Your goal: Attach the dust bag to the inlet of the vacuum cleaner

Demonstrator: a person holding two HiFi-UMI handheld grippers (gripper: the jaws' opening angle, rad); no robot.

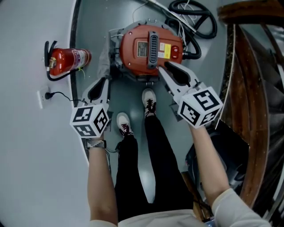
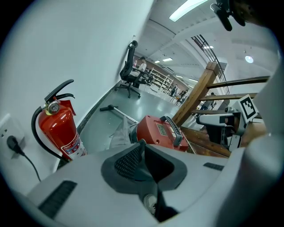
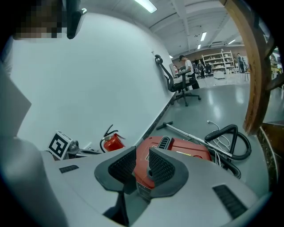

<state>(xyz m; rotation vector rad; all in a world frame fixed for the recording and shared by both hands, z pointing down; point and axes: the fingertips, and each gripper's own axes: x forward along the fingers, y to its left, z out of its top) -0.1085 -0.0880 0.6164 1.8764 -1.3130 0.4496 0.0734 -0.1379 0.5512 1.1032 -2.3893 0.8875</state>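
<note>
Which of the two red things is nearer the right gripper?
The vacuum cleaner, the broad red body with a black handle: the right gripper points straight at it. The fire extinguisher stands by the wall, beyond the left gripper.

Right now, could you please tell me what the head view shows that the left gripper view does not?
Only the head view shows the person's shoes and black trousers, and the black hose beside the machine. Only the left gripper view shows an office chair by the wall and the ceiling lights. Both show the red vacuum cleaner, the fire extinguisher and the wooden railing.
</note>
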